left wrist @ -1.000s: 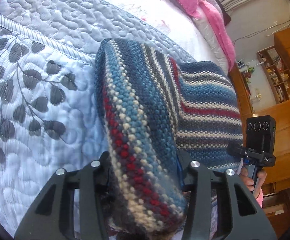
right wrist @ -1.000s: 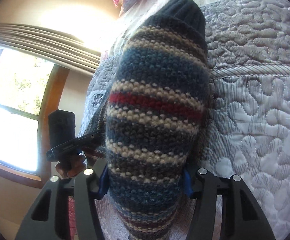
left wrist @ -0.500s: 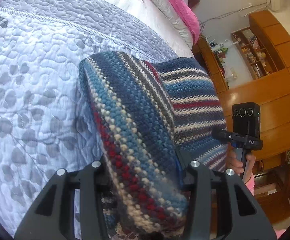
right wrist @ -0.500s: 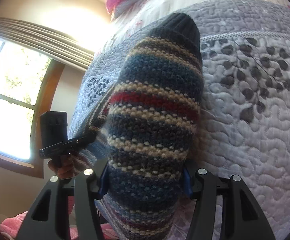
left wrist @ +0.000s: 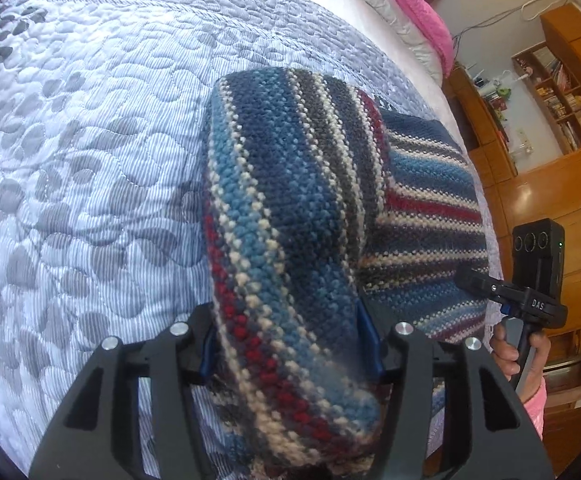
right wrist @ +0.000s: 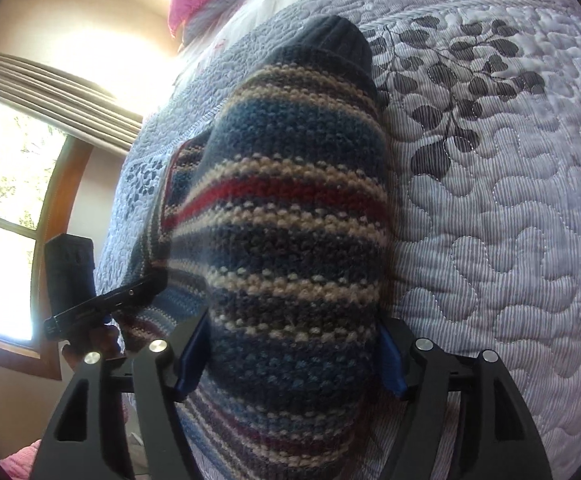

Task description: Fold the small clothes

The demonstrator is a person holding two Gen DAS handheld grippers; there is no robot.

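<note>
A small striped knit sweater (left wrist: 290, 208) in blue, white, grey and red lies over a quilted bedspread (left wrist: 82, 168). My left gripper (left wrist: 288, 344) is shut on a thick bunch of it, and the knit fills the gap between the blue pads. In the right wrist view the same sweater (right wrist: 290, 216) bulges up between the pads of my right gripper (right wrist: 290, 360), which is shut on it; its dark ribbed cuff (right wrist: 334, 44) points away. Each view shows the other gripper beside the sweater: the right gripper (left wrist: 486, 286) and the left gripper (right wrist: 146, 284), each held by a hand.
Pink bedding (left wrist: 414, 4) lies at the head of the bed. Wooden shelves and cabinets (left wrist: 562, 92) stand beyond the bed's right side. A bright window with a wooden frame (right wrist: 6, 216) and curtain sits on the left in the right wrist view.
Both grippers have carried the sweater across the bedspread; the leaf pattern has shifted under it, and more of the sweater's body now shows beside each held bunch.
</note>
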